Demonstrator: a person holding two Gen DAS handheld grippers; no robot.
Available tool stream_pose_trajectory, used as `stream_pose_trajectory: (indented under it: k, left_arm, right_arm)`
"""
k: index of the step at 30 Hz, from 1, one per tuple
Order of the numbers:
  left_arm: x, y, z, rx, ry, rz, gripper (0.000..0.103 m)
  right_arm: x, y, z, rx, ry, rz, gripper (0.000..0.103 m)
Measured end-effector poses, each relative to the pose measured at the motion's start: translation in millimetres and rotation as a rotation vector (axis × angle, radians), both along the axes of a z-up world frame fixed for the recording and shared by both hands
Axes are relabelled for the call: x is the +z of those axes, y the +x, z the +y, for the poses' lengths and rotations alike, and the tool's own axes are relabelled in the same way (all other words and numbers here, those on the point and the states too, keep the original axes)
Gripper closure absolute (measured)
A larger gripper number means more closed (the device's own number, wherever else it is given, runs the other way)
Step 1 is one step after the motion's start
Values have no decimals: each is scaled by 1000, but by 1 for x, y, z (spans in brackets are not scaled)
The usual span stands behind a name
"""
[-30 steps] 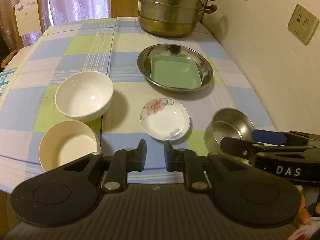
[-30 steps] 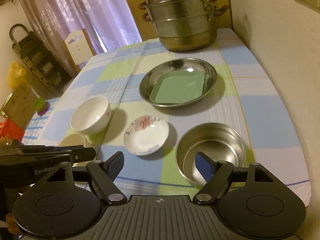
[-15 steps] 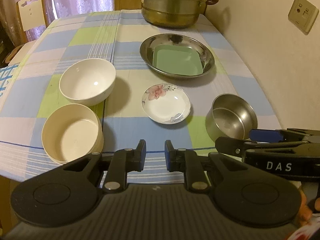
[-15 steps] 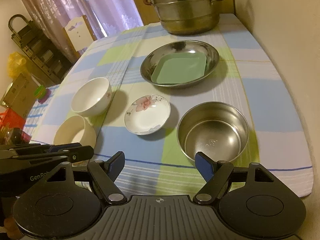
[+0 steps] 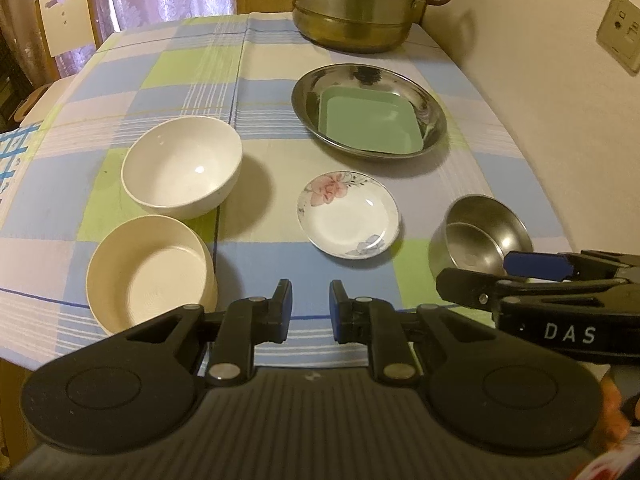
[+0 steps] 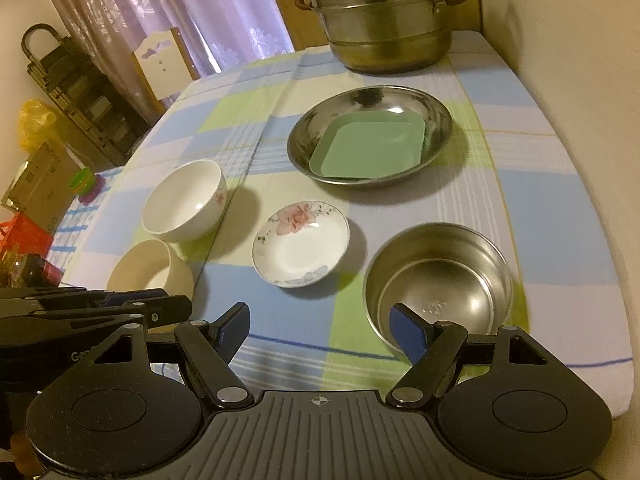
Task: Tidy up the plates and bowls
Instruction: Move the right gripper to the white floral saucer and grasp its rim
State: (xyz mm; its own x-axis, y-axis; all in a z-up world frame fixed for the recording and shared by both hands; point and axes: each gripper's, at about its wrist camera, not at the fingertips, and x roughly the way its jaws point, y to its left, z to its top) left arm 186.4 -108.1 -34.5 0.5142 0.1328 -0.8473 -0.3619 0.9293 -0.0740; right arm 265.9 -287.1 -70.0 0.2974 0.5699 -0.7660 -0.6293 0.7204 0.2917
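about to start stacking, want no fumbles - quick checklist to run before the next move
1. Right gripper open wide, holding nothing: ok.
2. Left gripper has room for a rim: not ok, narrow gap only.
3. Small steel bowl upright, nothing in it, just ahead of the right gripper: ok.
4. Green square plate already nested in the steel basin: ok.
5. Flowered saucer, white bowl and cream bowl each sit apart: ok.
6. Grippers out of each other's way: cannot tell.

Before me a checked tablecloth [image 5: 168, 80], cream wall [image 5: 540, 92] with sockets [image 5: 618, 32], lilac curtains [image 6: 172, 12], white chair [image 5: 66, 14], my view dim and warm.
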Motion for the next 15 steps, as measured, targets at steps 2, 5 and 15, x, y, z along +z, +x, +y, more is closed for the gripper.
stream_pose_trajectory:
  k: [2,5,15]
  left_arm:
    - [-2,3,5,7,-3,3,86]
    - [-4,7,11,12,-10,4,86]
    - [-19,29,27,8,-50,2,86]
  right_arm:
    - [0,1,4,7,2,0,27]
    - [-1,5,9,11,2,-5,31]
    - [-7,27,26,5,-3,-31,47]
